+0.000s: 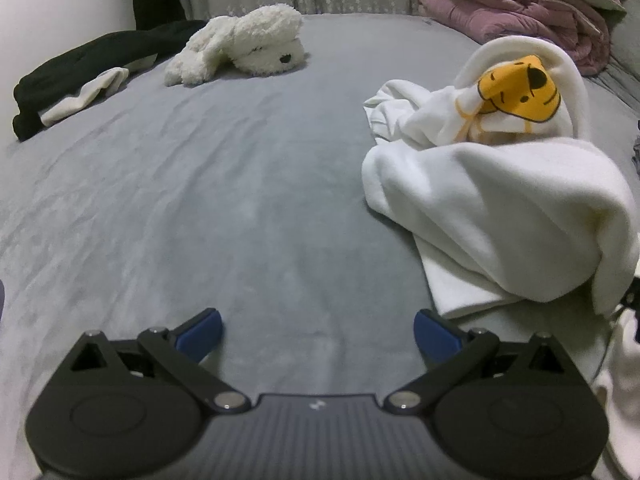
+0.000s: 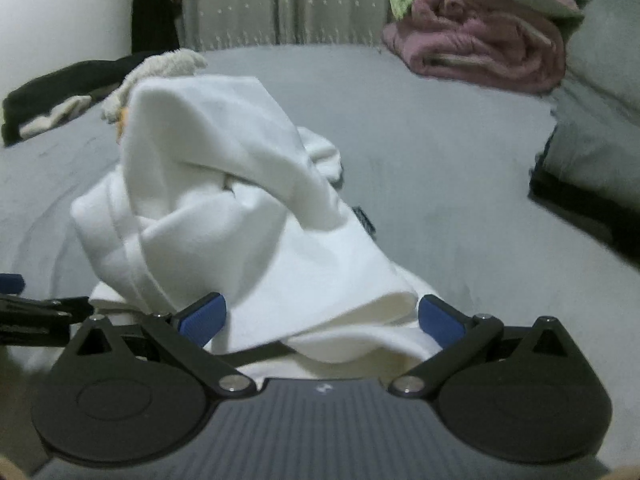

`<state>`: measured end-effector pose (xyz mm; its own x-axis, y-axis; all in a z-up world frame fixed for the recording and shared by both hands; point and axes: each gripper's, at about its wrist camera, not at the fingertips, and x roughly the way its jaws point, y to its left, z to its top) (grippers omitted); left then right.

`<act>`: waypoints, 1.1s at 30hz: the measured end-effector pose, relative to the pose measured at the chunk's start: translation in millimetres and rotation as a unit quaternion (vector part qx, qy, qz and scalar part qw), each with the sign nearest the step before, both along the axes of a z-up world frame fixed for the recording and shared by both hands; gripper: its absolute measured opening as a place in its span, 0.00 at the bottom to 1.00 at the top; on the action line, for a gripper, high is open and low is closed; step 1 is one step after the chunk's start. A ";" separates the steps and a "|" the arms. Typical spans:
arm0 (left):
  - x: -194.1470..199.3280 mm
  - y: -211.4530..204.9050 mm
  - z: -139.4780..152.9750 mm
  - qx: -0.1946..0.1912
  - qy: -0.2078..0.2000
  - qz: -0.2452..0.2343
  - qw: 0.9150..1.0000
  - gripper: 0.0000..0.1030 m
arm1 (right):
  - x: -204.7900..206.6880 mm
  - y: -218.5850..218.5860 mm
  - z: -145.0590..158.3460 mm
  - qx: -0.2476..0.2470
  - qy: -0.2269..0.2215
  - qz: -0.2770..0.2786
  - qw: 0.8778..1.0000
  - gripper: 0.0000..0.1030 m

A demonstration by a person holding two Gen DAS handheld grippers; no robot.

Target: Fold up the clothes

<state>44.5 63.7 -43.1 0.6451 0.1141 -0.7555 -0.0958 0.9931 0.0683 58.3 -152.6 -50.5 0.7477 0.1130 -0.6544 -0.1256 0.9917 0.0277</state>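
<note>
The left hand-held gripper [image 1: 318,330] hovers low over the grey bed [image 1: 200,200] with its jaws wide apart and empty, and the right hand-held gripper [image 2: 320,320] gapes around the crumpled white shirt [image 2: 224,200] lying mid-bed, while pink blankets [image 2: 480,48] sit at the far edge.

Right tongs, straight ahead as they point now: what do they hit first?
The white garment: its crumpled hem already lies between the open right tongs, so they would likely push into it almost at once. Exact depth is unclear.

Crumpled white garment [image 1: 492,208], seemingly unfolded
</note>
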 end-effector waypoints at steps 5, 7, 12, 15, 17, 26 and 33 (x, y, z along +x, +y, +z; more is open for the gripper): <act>-3.2 -2.1 1.9 0.001 -0.002 -0.002 1.000 1.00 | -5.5 7.9 -5.7 -0.022 -0.008 -0.002 1.000 1.00; -5.4 -2.2 2.9 0.000 -0.002 -0.004 1.000 1.00 | -7.2 9.7 -6.9 -0.026 -0.013 -0.005 1.000 1.00; -7.5 2.4 7.9 -0.011 0.016 -0.012 1.000 1.00 | -7.5 10.3 -3.3 -0.028 -0.015 0.002 0.999 1.00; -7.5 3.1 11.9 -0.016 0.031 -0.023 0.999 1.00 | -11.6 10.1 3.4 -0.027 -0.010 0.017 0.999 1.00; -10.2 2.4 16.3 -0.020 0.033 -0.036 0.999 1.00 | -20.0 10.7 8.6 -0.024 -0.020 0.037 0.999 1.00; -14.0 8.7 31.8 -0.052 0.018 -0.040 0.998 1.00 | -46.4 27.2 22.8 0.014 -0.077 0.104 0.992 1.00; -16.7 12.6 38.8 -0.074 0.016 -0.046 0.996 1.00 | -47.9 29.3 26.5 0.024 -0.094 0.104 0.990 1.00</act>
